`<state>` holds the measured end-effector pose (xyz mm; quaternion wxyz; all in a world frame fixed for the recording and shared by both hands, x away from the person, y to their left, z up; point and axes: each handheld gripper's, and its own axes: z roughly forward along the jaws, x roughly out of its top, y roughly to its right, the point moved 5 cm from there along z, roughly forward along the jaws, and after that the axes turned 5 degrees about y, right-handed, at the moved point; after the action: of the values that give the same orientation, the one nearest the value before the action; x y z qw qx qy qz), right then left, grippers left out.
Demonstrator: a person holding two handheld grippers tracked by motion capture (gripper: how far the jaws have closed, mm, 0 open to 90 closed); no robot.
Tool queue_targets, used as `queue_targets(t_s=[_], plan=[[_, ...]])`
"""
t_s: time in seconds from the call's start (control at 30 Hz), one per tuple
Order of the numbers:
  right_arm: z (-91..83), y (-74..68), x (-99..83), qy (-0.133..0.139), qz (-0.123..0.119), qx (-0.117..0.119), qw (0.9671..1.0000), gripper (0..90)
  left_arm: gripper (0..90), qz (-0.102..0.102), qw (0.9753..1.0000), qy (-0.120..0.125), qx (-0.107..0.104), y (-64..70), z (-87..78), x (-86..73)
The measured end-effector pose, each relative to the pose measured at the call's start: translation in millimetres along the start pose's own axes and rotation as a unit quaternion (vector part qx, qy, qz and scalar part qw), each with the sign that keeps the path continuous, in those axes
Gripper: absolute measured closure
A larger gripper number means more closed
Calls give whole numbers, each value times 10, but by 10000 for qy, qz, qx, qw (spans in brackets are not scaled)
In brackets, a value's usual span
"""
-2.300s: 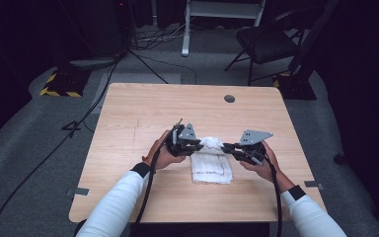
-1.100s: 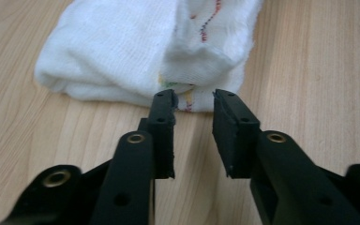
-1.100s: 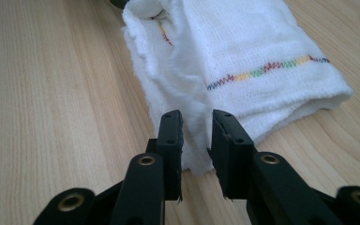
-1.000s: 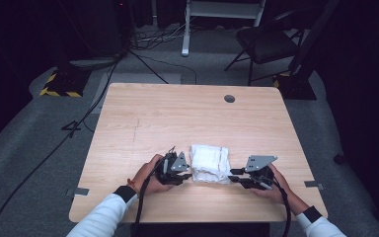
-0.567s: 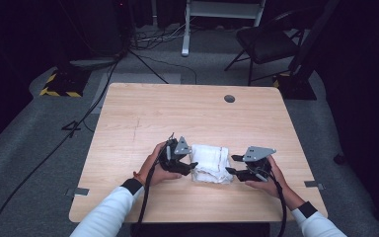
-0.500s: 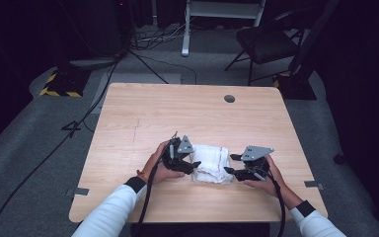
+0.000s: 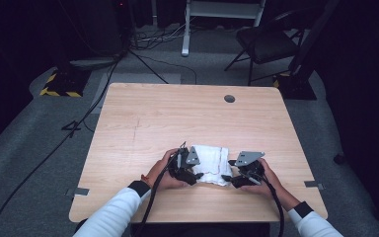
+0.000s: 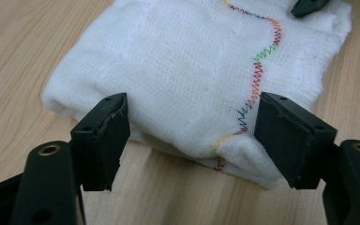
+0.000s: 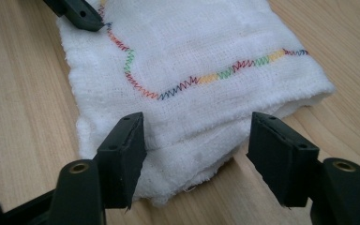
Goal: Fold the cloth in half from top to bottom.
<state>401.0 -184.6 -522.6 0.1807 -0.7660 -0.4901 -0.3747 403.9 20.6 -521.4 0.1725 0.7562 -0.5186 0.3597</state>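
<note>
One folded white cloth (image 7: pixel 212 163) lies flat on the desk (image 7: pixel 177 118), near its front edge and a little right of the middle. A wavy line of rainbow stitching (image 8: pixel 258 70) runs across its top layer. Both grippers sit low at the cloth, one at each end. The left gripper (image 8: pixel 192 136) has its jaws spread wide, straddling a folded corner without pinching it; cloth lies between the pads, and they do not look pressed on it. The right gripper (image 9: pixel 197 145) is likewise wide apart at the opposite end, its jaws flanking the layered edge. In each gripper view the tip of the other gripper touches the far end of the cloth. In the high view, hands in white sleeves (image 7: pixel 113 217) hold both grippers.
</note>
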Motion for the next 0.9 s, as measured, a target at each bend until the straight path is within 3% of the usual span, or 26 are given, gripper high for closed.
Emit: queue_targets(t_s=[0.3,0.5,0.9], plan=[[1,16,-26,-24,129,5,9999,356,272,-144,9999,83,7,2,-10,-26],[-22,22,5,-83,-2,-46,10000,331,224,-17,10000,53,14,-11,-79,19],[-227,124,61,-50,-214,-584,9980,322,202,233,9990,-70,370,-56,-336,-8]])
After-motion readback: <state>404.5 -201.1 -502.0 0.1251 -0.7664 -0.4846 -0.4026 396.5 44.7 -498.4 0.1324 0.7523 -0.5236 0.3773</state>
